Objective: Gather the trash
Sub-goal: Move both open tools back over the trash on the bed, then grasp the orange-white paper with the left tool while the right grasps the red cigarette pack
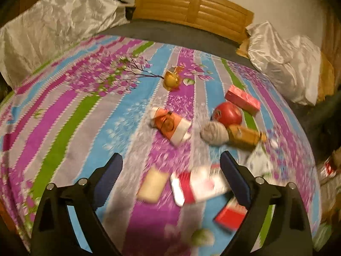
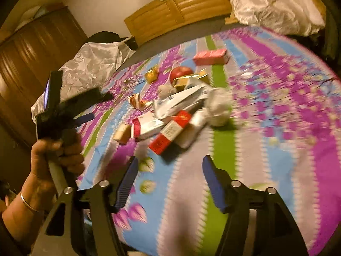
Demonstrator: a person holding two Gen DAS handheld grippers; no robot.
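Setting: a bed with a striped floral bedsheet (image 1: 89, 111) in purple, blue, green and grey, a wooden headboard (image 1: 191, 6) behind it, and crumpled silvery-white covers (image 1: 55, 25) at both far corners.
Trash: a loose heap on the sheet, all of it blurred.
Near items: a tan flat packet (image 1: 152, 184), a red-and-white carton (image 1: 198, 184) just beside it, and a red box (image 1: 231, 215) nearer the camera.
Middle items: an orange-and-white wrapper (image 1: 170, 127), a grey crumpled ball (image 1: 214, 133) touching a brown packet (image 1: 245, 136), and a red apple (image 1: 228, 113) behind them.
Far items: a pink box (image 1: 243, 99) and a gold foil wrapper (image 1: 171, 79), apart from the rest.
Left gripper (image 1: 171, 170): jaws spread wide, grasping nothing, hanging above the carton and tan packet.
Right gripper (image 2: 168, 175): jaws parted and empty, over bare sheet on the near side of the heap.
Left hand (image 2: 57, 155): seen in the right wrist view, fist round the gripper's handle, a thin bangle (image 2: 28, 202) on the wrist.
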